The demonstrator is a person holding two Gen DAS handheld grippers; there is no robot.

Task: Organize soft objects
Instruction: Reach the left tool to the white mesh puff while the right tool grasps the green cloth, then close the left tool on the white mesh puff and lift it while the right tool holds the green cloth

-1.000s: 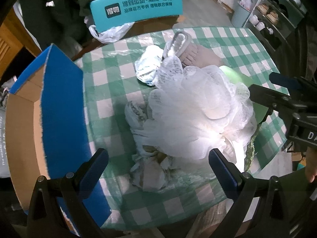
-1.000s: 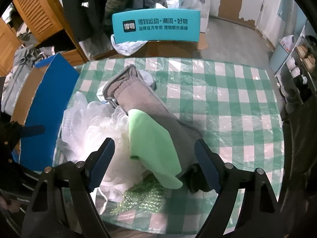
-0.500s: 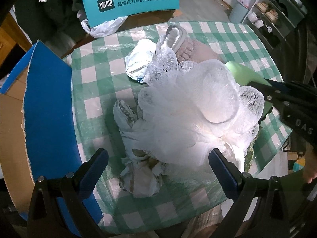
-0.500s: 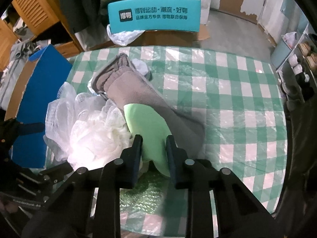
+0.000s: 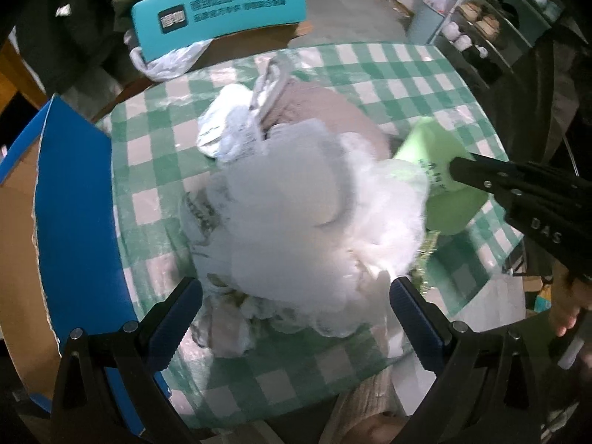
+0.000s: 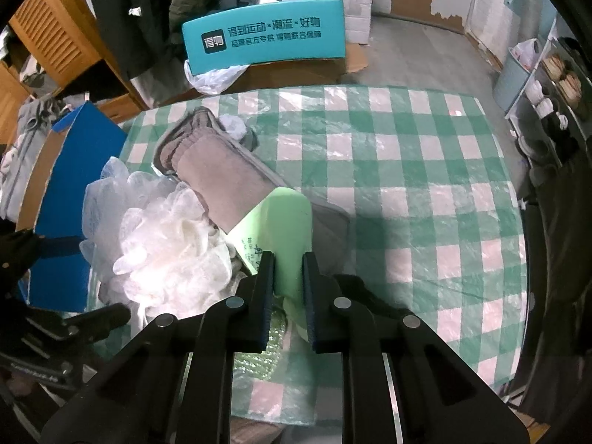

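Note:
A white mesh bath pouf (image 5: 314, 222) tops a heap of soft things on the green-checked table (image 6: 407, 185). My left gripper (image 5: 296, 314) hangs open over its near side, blue pads well apart and clear of it. My right gripper (image 6: 288, 277) has a light green soft pad (image 6: 285, 222) between its pads, and its jaws are closing onto it. The left wrist view shows that gripper (image 5: 458, 170) pinching the green pad (image 5: 433, 162) from the right. A brown-grey towel (image 6: 222, 174) lies behind the pouf (image 6: 166, 244).
A blue cardboard box (image 5: 74, 203) stands open at the table's left edge. Crumpled white wrapping (image 5: 222, 129) and a crumpled cloth (image 5: 222, 329) lie by the pouf. A green glittery scrubber (image 6: 270, 340) sits under the right gripper. A teal box flap (image 6: 266, 37) rises behind the table.
The right gripper went from wide open to shut on the green pad, whose far end now stands lifted off the towel. The left gripper stayed open over the pouf.

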